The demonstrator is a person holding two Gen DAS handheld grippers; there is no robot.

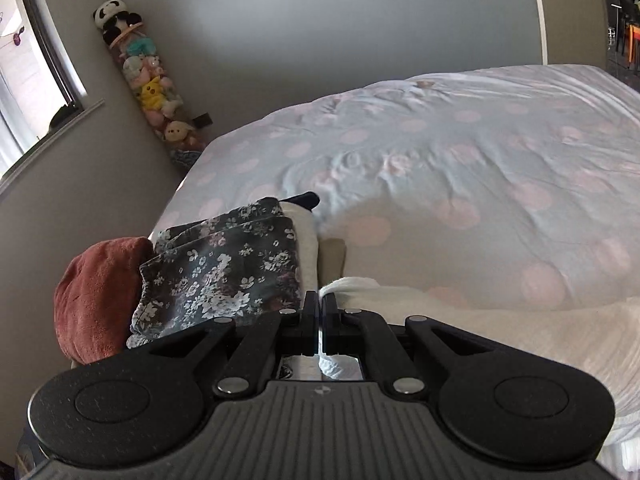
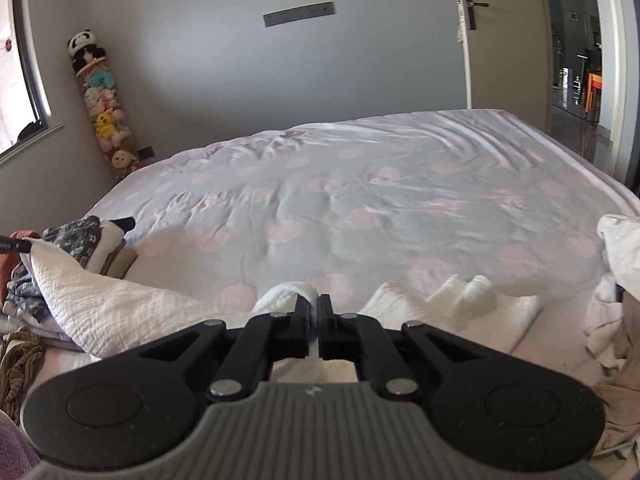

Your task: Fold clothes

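Observation:
A white crinkled garment (image 1: 500,340) lies along the near edge of the bed. My left gripper (image 1: 320,300) is shut on one corner of it, with a tuft of white cloth showing past the fingertips. In the right wrist view the same white garment (image 2: 120,304) stretches from the left gripper's tip (image 2: 16,246) at the far left down to my right gripper (image 2: 314,304). The right gripper is shut on another bunched part of it. Both held parts are lifted off the bed; the rest of the garment sags in folds (image 2: 460,296) on the cover.
The bed (image 1: 440,160) has a pale cover with pink dots. A stack of folded clothes with a floral piece (image 1: 224,268) on top sits at the left, beside a rust-red towel (image 1: 96,292). Unfolded light clothes (image 2: 616,248) are heaped at the right. Plush toys (image 1: 148,88) stand in the corner.

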